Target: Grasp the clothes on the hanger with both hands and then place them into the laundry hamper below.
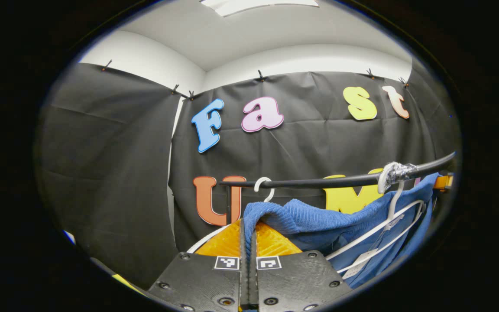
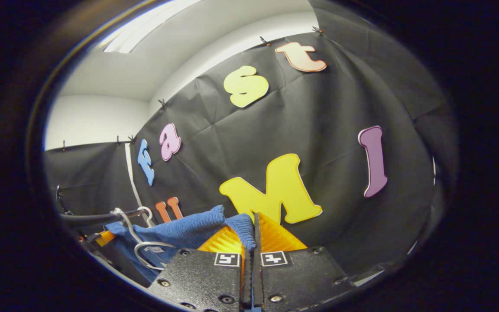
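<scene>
A black cloth backdrop covers the booth's walls, hung in creased panels and fastened along its top edge by small dark clips. Between two panels a narrow vertical gap shows a pale strip of wall behind. Above the cloth runs a plain white upper wall, meeting a pale grey ceiling in which a bright rectangular light panel sits at the top. In the right gripper view the same black cloth fills the wall ahead, and the white wall and a bright ceiling light strip lie above it.
</scene>
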`<state>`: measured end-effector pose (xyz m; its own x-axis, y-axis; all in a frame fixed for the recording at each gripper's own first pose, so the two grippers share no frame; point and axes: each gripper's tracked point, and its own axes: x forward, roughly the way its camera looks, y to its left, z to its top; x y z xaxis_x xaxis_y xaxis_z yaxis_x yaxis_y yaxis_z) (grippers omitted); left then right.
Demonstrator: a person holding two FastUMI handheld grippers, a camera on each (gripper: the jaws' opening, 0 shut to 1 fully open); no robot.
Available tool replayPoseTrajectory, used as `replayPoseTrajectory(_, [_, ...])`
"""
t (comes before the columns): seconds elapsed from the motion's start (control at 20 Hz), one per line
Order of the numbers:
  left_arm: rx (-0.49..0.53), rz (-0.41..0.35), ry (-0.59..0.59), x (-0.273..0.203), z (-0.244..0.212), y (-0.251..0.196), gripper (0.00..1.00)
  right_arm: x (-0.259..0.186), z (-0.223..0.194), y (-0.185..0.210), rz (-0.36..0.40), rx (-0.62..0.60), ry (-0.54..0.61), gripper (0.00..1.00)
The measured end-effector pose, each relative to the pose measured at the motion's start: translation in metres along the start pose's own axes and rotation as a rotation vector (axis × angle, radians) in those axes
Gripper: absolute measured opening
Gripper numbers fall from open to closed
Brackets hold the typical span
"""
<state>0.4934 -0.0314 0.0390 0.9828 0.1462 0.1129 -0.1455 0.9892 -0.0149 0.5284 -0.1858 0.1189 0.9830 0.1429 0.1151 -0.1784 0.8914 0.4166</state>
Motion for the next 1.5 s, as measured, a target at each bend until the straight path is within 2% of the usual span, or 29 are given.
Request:
replayPoseTrajectory(0.1, [-0.013, -0.019, 0.0, 0.005, 0.003, -0.002, 0.0, 0.011, 0.009, -0.004, -0.02, -0.009, -0.031, 0.05])
replayPoseTrajectory(0.25, [-0.007, -0.036, 0.006, 0.006, -0.005, -0.007, 0.02, 0.021, -0.007, -0.011, -0.037, -0.003, 0.003, 0.05])
replayPoseTrajectory(0.45, [0.0, -0.066, 0.055, 0.007, -0.032, -0.006, 0.04, 0.022, -0.042, -0.022, -0.04, 0.02, 0.07, 0.05])
replayPoseTrajectory(0.5, [0.004, -0.074, 0.068, 0.007, -0.038, -0.005, 0.01, 0.023, -0.049, -0.026, -0.046, 0.017, 0.08, 0.05])
replayPoseTrajectory(0.55, [0.009, -0.084, 0.075, 0.005, -0.044, -0.004, 0.04, 0.022, -0.058, -0.032, -0.062, 0.015, 0.098, 0.05])
replayPoseTrajectory(0.65, [0.004, -0.101, 0.087, 0.0, -0.057, -0.001, 0.0, 0.016, -0.072, -0.036, -0.076, 0.022, 0.123, 0.05])
replayPoseTrajectory(0.85, [-0.002, -0.117, 0.145, -0.002, -0.09, 0.005, 0.04, 0.012, -0.113, -0.05, -0.101, 0.025, 0.187, 0.05])
replayPoseTrajectory(0.95, [-0.019, -0.111, 0.188, -0.013, -0.114, 0.007, 0.04, 0.006, -0.137, -0.053, -0.11, 0.038, 0.228, 0.05])
replayPoseTrajectory(1.0, [-0.027, -0.105, 0.21, -0.019, -0.126, 0.009, 0.0, 0.002, -0.151, -0.055, -0.117, 0.033, 0.254, 0.05])
replayPoseTrajectory(1.3, [-0.016, -0.081, 0.32, -0.052, -0.185, 0.017, 0.01, -0.033, -0.229, -0.056, -0.145, 0.025, 0.39, 0.05])
replayPoseTrajectory(1.35, [-0.016, -0.087, 0.334, -0.059, -0.19, 0.015, 0.05, -0.041, -0.238, -0.052, -0.143, 0.033, 0.403, 0.05])
replayPoseTrajectory(1.5, [0.025, -0.126, 0.367, -0.08, -0.207, 0.004, 0.05, -0.065, -0.266, -0.024, -0.123, 0.012, 0.452, 0.05])
